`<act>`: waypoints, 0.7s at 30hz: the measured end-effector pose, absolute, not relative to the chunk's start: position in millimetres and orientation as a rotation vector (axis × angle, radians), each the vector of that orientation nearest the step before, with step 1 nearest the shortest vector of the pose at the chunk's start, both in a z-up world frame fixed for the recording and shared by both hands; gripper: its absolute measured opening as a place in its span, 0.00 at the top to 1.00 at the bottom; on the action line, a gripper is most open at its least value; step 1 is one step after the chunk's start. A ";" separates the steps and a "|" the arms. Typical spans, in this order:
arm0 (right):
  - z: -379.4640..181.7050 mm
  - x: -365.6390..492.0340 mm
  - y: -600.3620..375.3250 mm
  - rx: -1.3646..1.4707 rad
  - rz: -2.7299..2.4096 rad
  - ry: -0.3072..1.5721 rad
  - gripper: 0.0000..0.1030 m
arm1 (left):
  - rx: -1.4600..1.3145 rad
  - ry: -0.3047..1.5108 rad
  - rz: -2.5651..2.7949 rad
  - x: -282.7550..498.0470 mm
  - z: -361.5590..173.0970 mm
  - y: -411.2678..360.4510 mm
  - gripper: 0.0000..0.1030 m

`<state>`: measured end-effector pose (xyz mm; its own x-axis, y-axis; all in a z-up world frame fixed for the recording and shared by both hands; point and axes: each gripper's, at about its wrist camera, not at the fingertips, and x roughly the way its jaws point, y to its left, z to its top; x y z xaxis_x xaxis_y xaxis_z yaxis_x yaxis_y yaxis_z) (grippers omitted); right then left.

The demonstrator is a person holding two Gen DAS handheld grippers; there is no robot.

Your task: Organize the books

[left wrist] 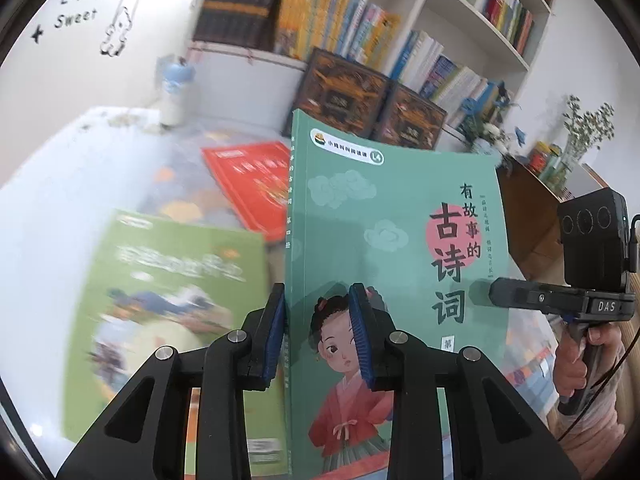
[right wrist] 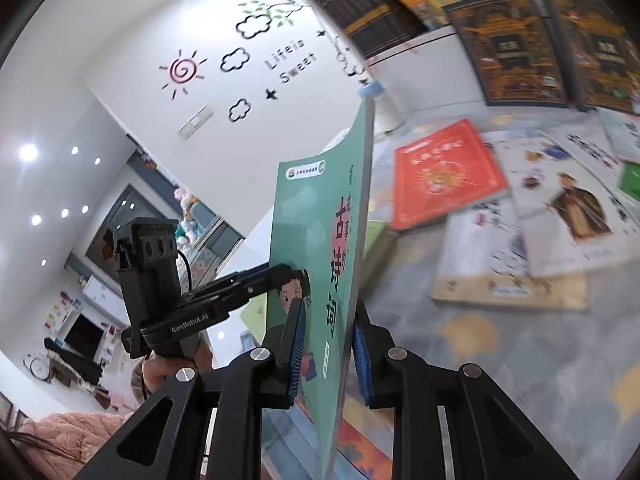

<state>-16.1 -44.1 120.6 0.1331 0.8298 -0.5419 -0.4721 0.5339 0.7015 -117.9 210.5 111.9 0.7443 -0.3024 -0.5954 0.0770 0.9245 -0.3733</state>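
A teal picture book (left wrist: 400, 208) with a girl on its cover stands upright in the air, gripped from both sides. My left gripper (left wrist: 318, 300) is shut on it near the spine, one blue pad behind and one on the cover. My right gripper (right wrist: 329, 312) is shut on the opposite long edge of the same book (right wrist: 308, 216), seen edge-on. In the left wrist view the right gripper (left wrist: 494, 294) reaches in from the right. The left gripper (right wrist: 280, 276) shows in the right wrist view, touching the cover.
On the patterned mat (right wrist: 520, 360) lie a green book (left wrist: 172, 280), a red book (right wrist: 440, 176) and two white books (right wrist: 560, 208). Dark boxed volumes (left wrist: 344, 92) lean against a full white bookshelf (left wrist: 424, 20). A vase of flowers (left wrist: 576, 140) stands at the right.
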 end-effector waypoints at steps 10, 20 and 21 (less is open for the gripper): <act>109.9 2.6 37.0 0.380 1.080 1.120 0.78 | -0.338 0.662 -0.085 -120.6 126.3 275.6 0.73; 79.2 13.7 92.4 0.354 1.107 1.206 0.78 | -0.379 0.684 -0.023 -116.1 104.7 317.7 0.72; 75.8 14.6 95.9 0.350 1.107 1.214 0.78 | -0.386 0.688 -0.021 -114.9 101.5 320.2 0.72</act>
